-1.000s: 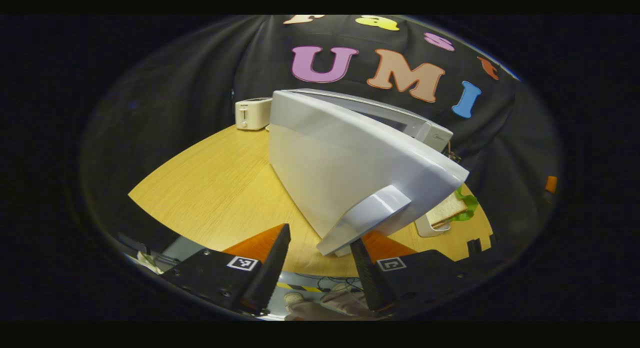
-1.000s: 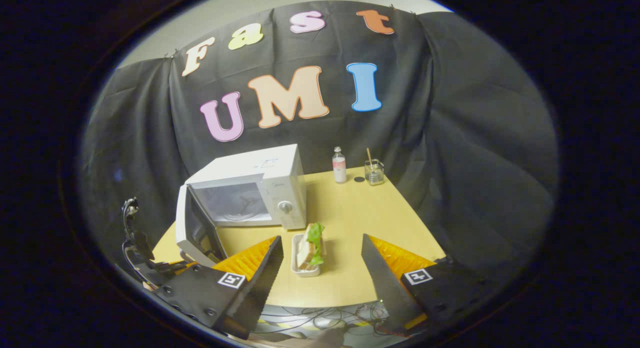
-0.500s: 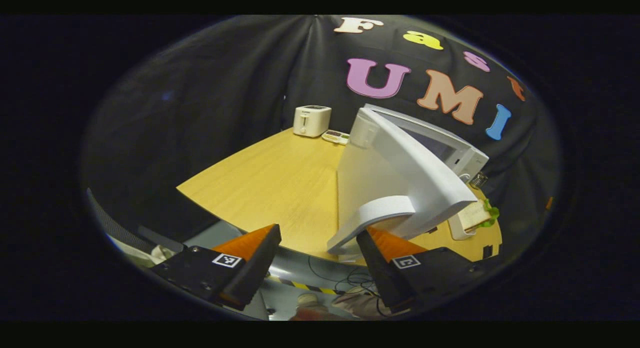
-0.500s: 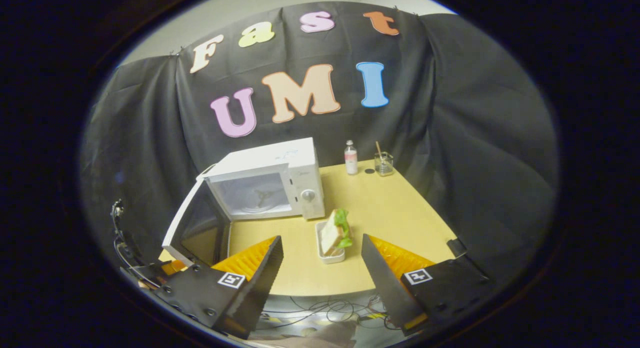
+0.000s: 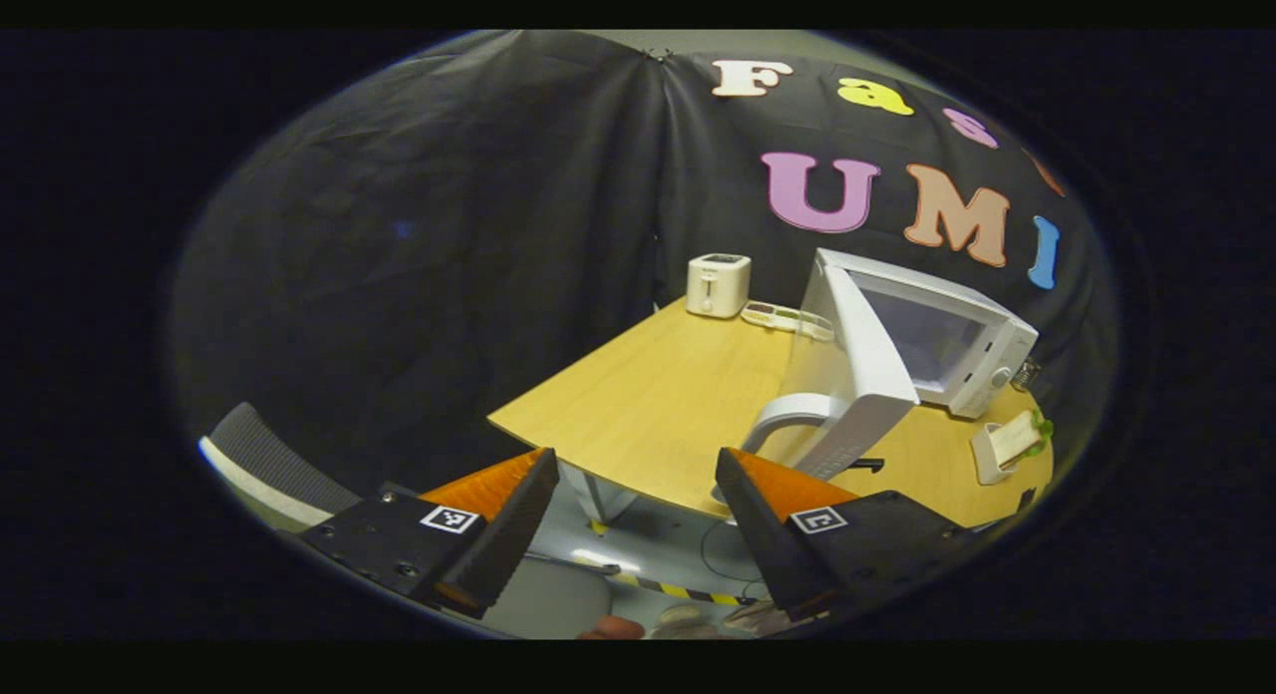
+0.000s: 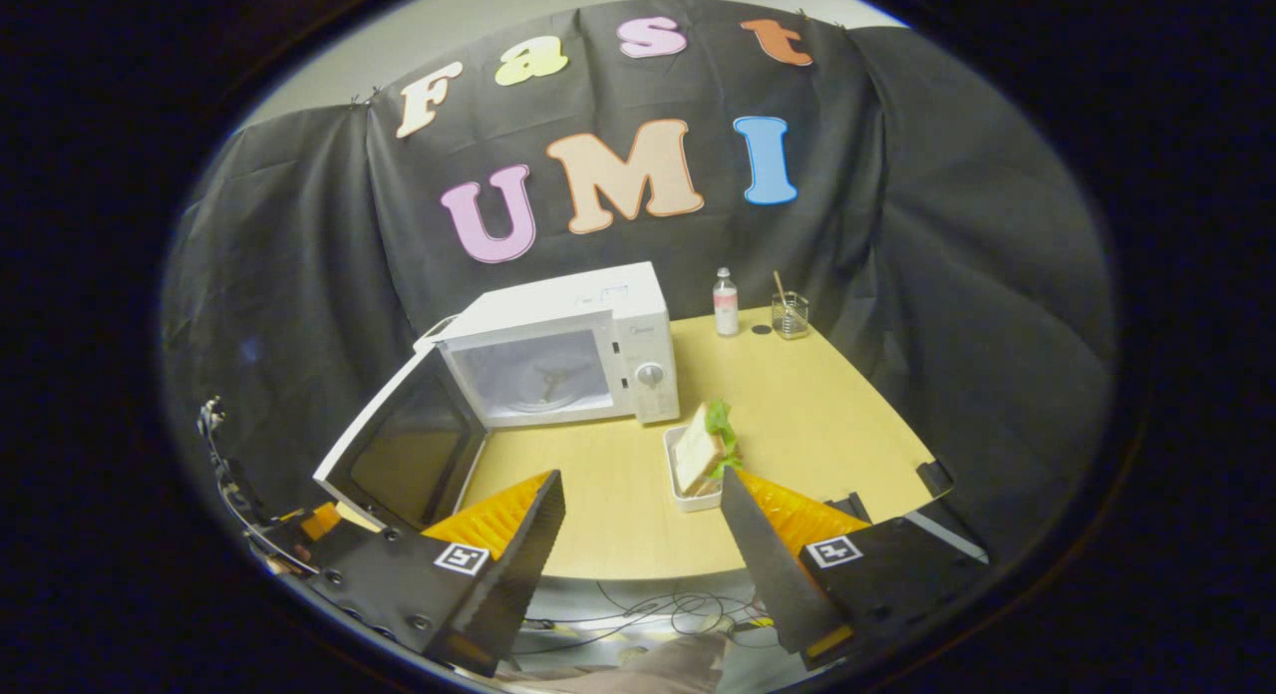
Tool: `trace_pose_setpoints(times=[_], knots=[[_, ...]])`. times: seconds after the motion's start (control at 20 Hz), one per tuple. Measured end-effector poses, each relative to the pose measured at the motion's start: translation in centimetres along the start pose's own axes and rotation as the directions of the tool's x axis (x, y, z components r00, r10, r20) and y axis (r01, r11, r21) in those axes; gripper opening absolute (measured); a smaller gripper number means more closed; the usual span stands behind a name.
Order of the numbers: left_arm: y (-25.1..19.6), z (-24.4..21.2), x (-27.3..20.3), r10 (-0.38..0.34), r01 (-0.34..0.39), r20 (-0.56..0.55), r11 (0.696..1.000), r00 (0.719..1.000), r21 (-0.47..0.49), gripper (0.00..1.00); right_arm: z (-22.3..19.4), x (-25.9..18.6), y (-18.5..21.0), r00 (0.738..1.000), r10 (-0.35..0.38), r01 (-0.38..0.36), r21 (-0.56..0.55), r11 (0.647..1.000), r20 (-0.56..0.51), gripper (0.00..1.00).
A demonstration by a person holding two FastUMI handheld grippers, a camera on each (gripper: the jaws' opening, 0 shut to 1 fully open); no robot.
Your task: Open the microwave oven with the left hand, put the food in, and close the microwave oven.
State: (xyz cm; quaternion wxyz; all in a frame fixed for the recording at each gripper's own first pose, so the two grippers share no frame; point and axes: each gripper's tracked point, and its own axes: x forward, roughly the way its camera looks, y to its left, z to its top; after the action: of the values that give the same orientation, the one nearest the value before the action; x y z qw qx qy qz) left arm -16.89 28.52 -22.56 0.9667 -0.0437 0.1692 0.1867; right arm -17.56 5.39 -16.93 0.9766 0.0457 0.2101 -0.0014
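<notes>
White microwave oven (image 6: 558, 350) door (image 6: 399, 453) now swung wide; left tool (image 5: 633, 520) has let go of handle (image 5: 788, 415), backed off, jaws wide. Right tool (image 6: 643, 534) wide, empty. Sandwich in white tray (image 6: 701, 453) on wooden tabletop (image 6: 817, 425) beside oven: load next.

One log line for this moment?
white microwave door: open | sandwich in white tray: on table | left gripper: open | right gripper: open

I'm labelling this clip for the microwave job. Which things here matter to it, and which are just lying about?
Job:
microwave, door open
sandwich in its tray
left gripper, open
right gripper, open

Lying about:
toaster
bottle
glass
</notes>
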Motion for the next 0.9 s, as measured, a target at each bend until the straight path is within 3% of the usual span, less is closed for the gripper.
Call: trace_pose_setpoints(times=[0.1, 0.15, 0.2, 0.25, 0.35, 0.4, 0.45, 0.5, 0.7, 0.75, 0.9], knots=[[0.6, 1.5, -1.4, 0.024, -0.024, 0.049, 1.000, 0.999, 0.014, 0.98, -0.3, 0.2, -0.5, 1.000, -0.010, 0.010, -0.006, 1.000, -0.014, 0.92], [0.7, 2.3, -2.1, 0.033, -0.034, 0.072, 0.999, 0.997, 0.019, 0.98, -0.4, 0.4, -0.7, 1.000, -0.013, 0.013, -0.005, 1.000, -0.027, 0.99], [0.6, 2.9, -2.8, 0.042, -0.044, 0.087, 0.999, 0.995, 0.014, 0.97, -0.6, 0.7, -1.0, 0.999, -0.019, 0.019, -0.002, 1.000, -0.042, 0.99], [0.1, 3.2, -3.4, 0.041, -0.041, 0.093, 0.999, 0.995, 0.003, 0.97, -0.9, 1.2, -1.5, 0.997, -0.022, 0.023, 0.005, 1.000, -0.068, 0.92], [-1.8, 3.3, -4.6, 0.016, -0.013, 0.088, 1.000, 0.996, -0.027, 0.95, -1.8, 2.6, -1.9, 0.989, -0.016, 0.020, 0.025, 0.999, -0.147, 0.92], [-2.5, 3.3, -4.9, 0.012, -0.009, 0.084, 0.999, 0.996, -0.037, 0.95, -2.0, 3.5, -2.3, 0.983, -0.015, 0.020, 0.028, 0.999, -0.183, 0.99], [-2.9, 3.2, -5.0, 0.019, -0.016, 0.076, 0.999, 0.997, -0.050, 0.97, -2.1, 4.4, -2.6, 0.977, -0.016, 0.022, 0.027, 0.999, -0.212, 0.99], [-3.1, 3.2, -5.2, 0.037, -0.032, 0.068, 0.997, 0.997, -0.067, 0.97, -2.2, 5.5, -3.2, 0.969, -0.018, 0.025, 0.025, 0.999, -0.245, 0.96], [-2.3, 4.8, -5.9, 0.162, -0.152, 0.094, 0.983, 0.982, -0.101, 0.94, -2.2, 9.7, -5.1, 0.939, 0.031, -0.006, 0.073, 0.997, -0.343, 1.00], [-2.1, 5.1, -6.0, 0.191, -0.182, 0.095, 0.979, 0.977, -0.096, 0.97, -2.0, 11.1, -5.7, 0.929, 0.034, -0.006, 0.078, 0.997, -0.368, 0.99], [-2.1, 6.8, -5.9, 0.262, -0.252, 0.103, 0.962, 0.959, -0.105, 0.94, -2.3, 14.7, -6.8, 0.871, 0.063, -0.002, 0.124, 0.992, -0.487, 0.99]])
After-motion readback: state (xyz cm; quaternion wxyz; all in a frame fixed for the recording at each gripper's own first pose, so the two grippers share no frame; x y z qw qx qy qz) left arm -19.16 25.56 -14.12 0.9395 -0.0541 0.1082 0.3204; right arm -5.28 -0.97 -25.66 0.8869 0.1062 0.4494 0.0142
